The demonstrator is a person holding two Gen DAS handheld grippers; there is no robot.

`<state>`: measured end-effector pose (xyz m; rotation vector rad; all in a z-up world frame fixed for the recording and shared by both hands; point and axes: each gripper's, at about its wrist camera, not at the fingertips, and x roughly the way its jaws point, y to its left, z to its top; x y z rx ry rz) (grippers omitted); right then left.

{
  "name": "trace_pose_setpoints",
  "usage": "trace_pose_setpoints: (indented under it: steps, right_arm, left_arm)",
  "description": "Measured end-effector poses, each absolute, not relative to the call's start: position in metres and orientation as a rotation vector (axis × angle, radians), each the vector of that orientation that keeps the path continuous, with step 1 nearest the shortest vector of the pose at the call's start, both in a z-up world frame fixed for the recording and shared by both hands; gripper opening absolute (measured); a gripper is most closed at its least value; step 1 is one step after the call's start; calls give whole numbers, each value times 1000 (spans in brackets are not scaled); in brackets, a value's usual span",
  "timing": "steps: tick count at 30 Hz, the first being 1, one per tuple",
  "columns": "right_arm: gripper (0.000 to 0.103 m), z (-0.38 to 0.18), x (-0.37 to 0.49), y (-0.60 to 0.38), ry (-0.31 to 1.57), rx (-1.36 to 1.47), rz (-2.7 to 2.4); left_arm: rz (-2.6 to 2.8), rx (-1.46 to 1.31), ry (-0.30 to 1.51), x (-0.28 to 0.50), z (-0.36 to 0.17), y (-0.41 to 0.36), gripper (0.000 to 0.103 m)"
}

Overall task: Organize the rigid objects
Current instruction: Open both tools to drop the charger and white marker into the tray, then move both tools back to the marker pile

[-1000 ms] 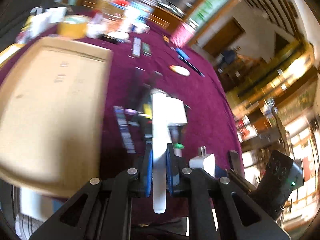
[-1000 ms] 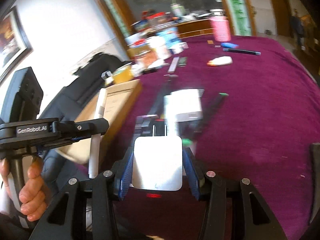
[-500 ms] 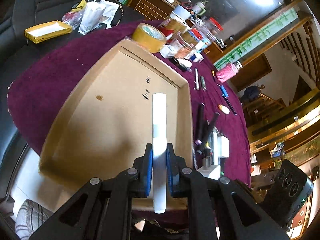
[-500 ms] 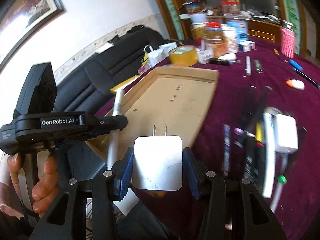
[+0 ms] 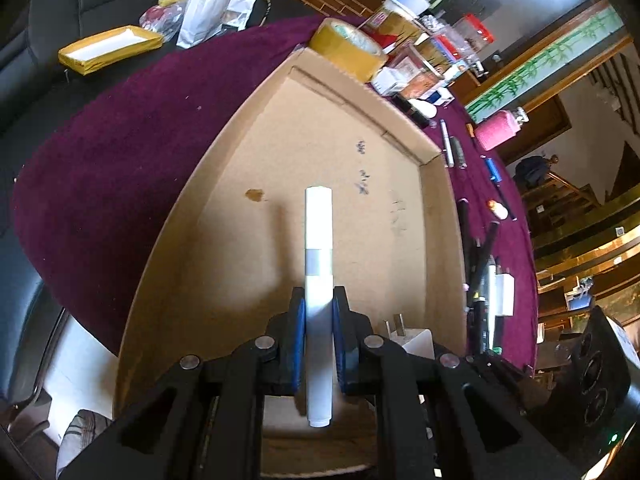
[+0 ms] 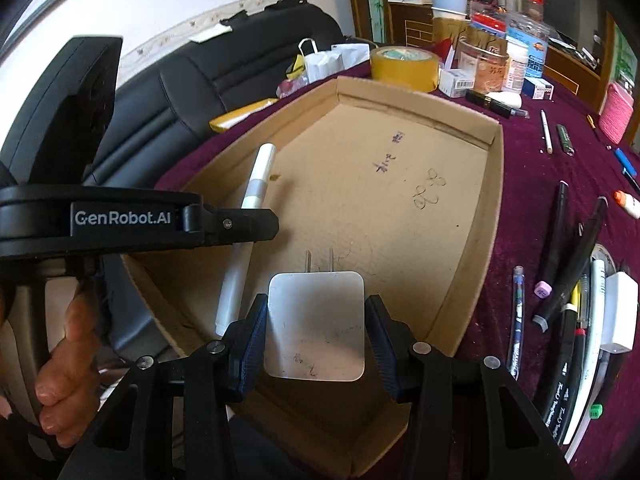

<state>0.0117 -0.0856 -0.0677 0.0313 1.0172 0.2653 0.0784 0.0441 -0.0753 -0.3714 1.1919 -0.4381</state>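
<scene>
Between gripper pads, white charger.

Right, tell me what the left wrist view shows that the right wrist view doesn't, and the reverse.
Only the left wrist view shows the left gripper from behind, shut on the white pen, and a dark stairway beyond the table. Only the right wrist view shows the hand on the left gripper's handle and the right gripper clamping the white charger. Both show the cardboard tray, tape roll and pens on the purple cloth.
</scene>
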Motion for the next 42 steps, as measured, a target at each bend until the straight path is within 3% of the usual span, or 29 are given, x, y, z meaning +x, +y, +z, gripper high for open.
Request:
trace_pose_setpoints:
  steps: [14,17,19,23,28,32,42]
  right_arm:
    - [54,-78,10,-75,1000,-54,269]
    - [63,-74,7,-82,989,-20,288]
    - [65,-68,1,-89,965,8,302]
    - [67,-50,-17,-101,898,45,336]
    - [68,-35,-51,-130,830,123,337]
    - [79,-30,-82,-162,789,187,291]
    - [80,-32,-156,-250,739,331,128]
  left_arm:
    - [-396,-332,1182,79,-78,44,15]
    - [-380,-330,1169,77,-75,45,25]
    - [-365,-334,1153,73,-71,45,40]
    - [-347,-322,1092,60,-54,39,46]
    - [-379,-263,997,35,-25,10,62]
    - [-467,-199,950,8,-7,-32,68]
    - [-578,-45,989,-44,-9,-109,69]
